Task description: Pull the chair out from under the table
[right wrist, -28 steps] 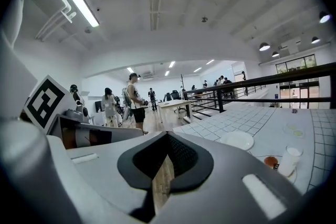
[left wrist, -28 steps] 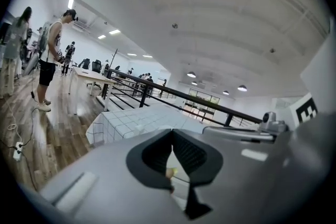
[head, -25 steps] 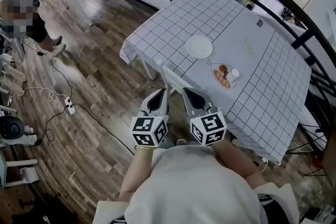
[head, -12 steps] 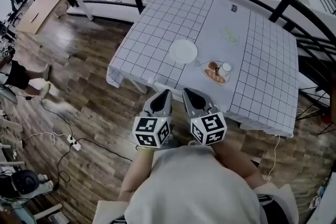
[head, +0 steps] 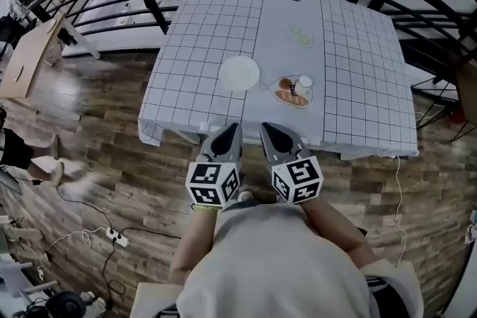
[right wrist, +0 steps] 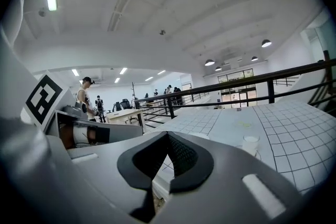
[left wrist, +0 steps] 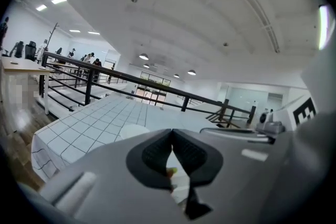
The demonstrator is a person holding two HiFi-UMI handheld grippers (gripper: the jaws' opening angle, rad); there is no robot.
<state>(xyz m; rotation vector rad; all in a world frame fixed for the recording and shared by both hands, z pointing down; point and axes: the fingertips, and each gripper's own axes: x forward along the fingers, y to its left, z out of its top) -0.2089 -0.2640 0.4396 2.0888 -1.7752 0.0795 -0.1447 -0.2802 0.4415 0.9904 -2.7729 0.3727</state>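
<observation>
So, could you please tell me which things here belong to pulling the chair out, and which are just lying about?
For the job:
chair, at the table's near edge
table with the checked cloth
left gripper and right gripper, both shut and empty

Just lying about:
white plate
dish of food
cup
power strip on the floor

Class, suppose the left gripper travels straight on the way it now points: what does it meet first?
Most likely the near edge of the checked tablecloth, right ahead of the shut left gripper; depth is unclear, so how near it is cannot be told.
</observation>
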